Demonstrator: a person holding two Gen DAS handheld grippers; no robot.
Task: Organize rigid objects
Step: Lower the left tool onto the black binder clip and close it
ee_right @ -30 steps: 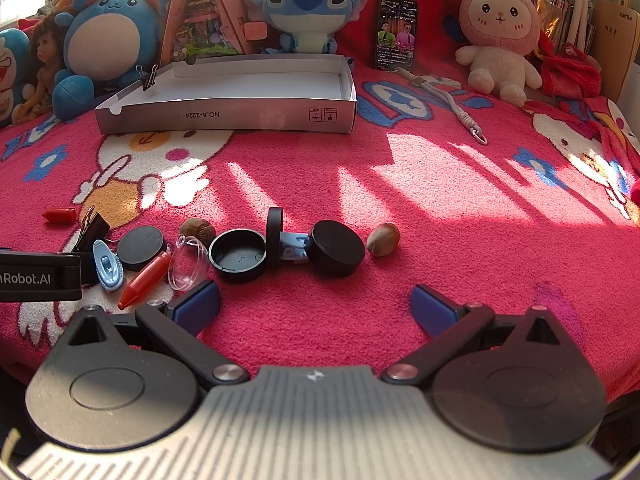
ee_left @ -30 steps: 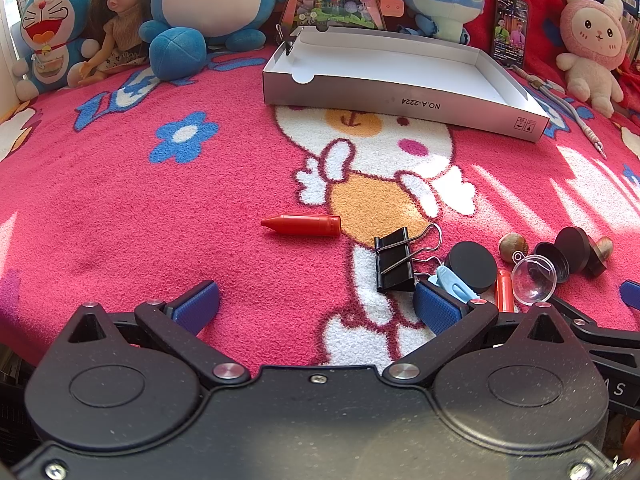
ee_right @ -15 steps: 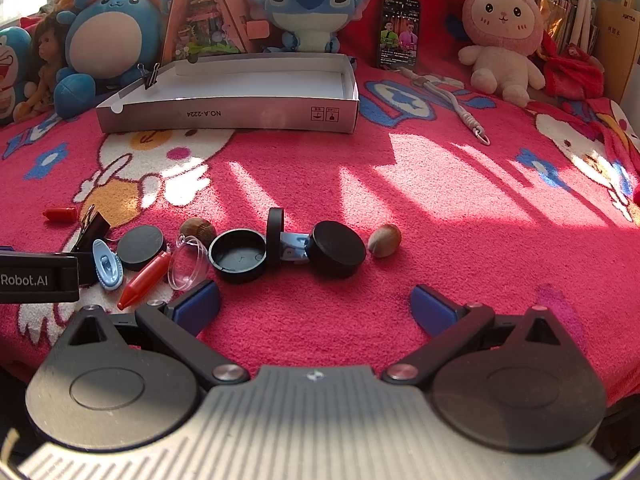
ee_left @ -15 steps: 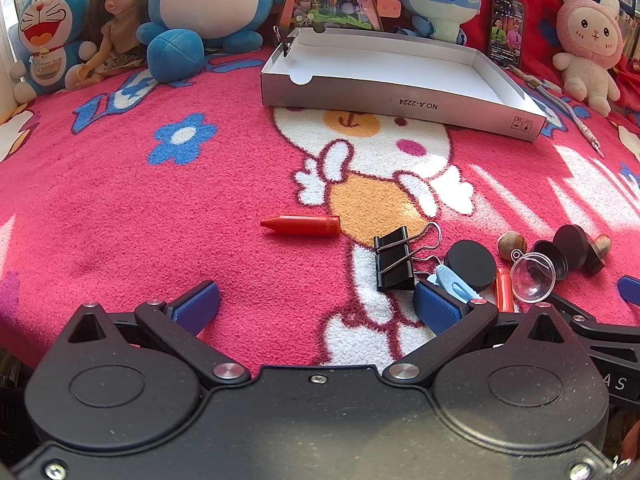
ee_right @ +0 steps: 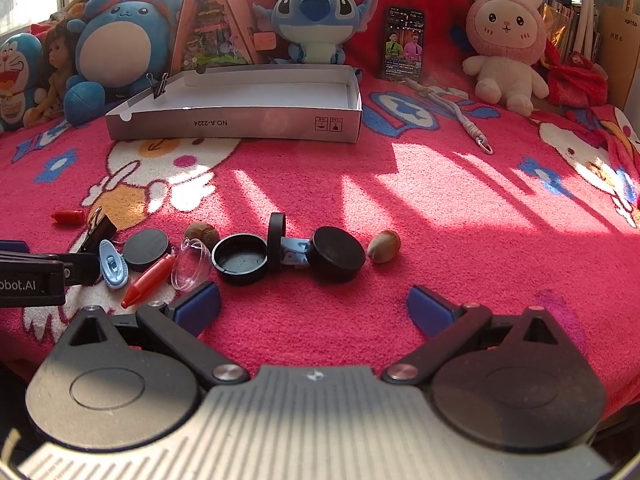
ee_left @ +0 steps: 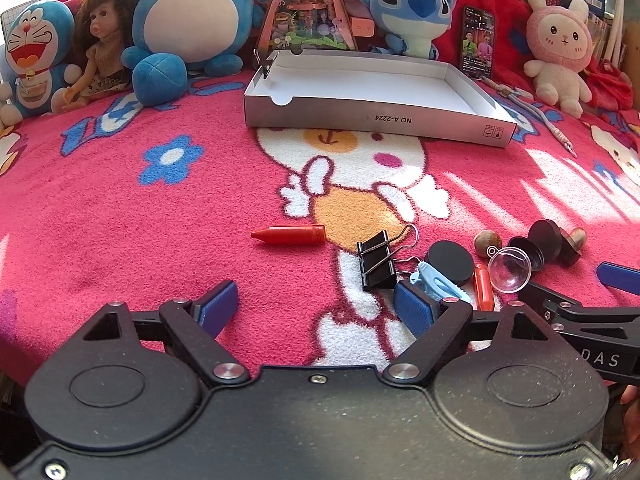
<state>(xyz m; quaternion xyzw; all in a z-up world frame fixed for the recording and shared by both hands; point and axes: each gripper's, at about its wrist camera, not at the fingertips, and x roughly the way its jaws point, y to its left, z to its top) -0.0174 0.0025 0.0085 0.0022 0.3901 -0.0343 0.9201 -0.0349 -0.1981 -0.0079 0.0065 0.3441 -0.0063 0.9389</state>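
I've got both tongs low over the red fleece blanket, and both are spread wide with nothing between the blue pads: left gripper, right gripper. The open grey cardboard tray sits well beyond, at the far side of the blanket, empty as far as I can see.

Nearest clean target for my left is the red tapered crayon-shaped plastic piece. It lies flat and alone, long axis running left-right across my view, pointed tip to the left, blunt end to the right.

My worry is the cluster to the right: the black binder clip, the pale blue plastic clip, a flat black round lid and a clear plastic half-dome are touching or nearly so. My left tong's right pad sits right against the blue clip, so I judge any sideways sweep could drag it along. The dome looks light and likely to skitter, and the soft pile could let small pieces tip away from a pinch
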